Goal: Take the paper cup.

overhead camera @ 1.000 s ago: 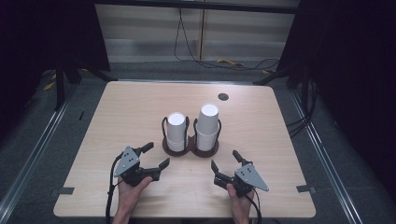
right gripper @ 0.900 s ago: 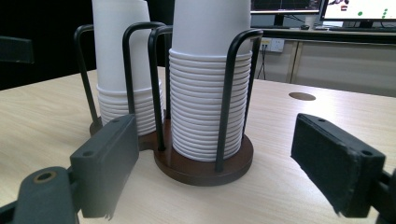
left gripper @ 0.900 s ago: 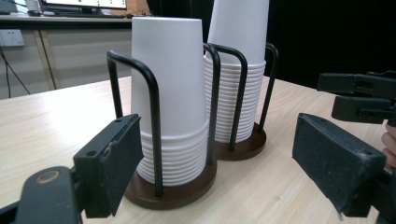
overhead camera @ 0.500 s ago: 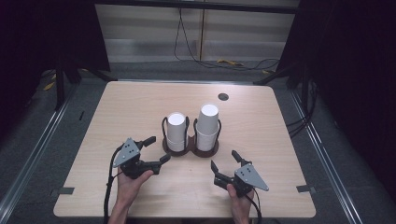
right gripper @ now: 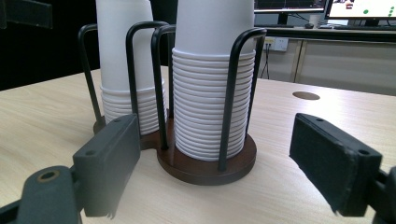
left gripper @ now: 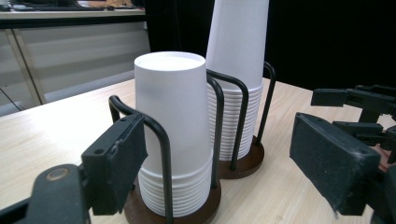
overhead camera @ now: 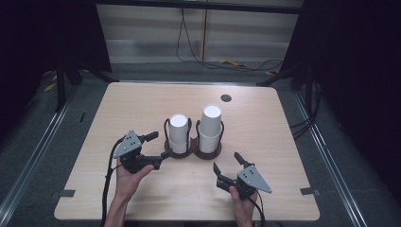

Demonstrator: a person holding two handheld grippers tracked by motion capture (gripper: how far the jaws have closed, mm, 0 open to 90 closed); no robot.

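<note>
2 cup stacks (overhead camera: 178, 133) (overhead camera: 210, 126) are kept upright in a wire holder (overhead camera: 195, 147) mid-surface (overhead camera: 132, 104), so a cup can be lifted off the top. The left gripper (overhead camera: 158, 145) is held spread just left of the holder, likely for a grasp. The right gripper (overhead camera: 228, 166) is held spread nearer the person, apart from it.

A pale wooden worktop (overhead camera: 142, 109) is seen, with a small dark round grommet (overhead camera: 226, 98) set near its far edge (right of centre). Grey floor (overhead camera: 42, 142) lies around it, and loose cables (overhead camera: 236, 64) are trailed across the floor beyond.
</note>
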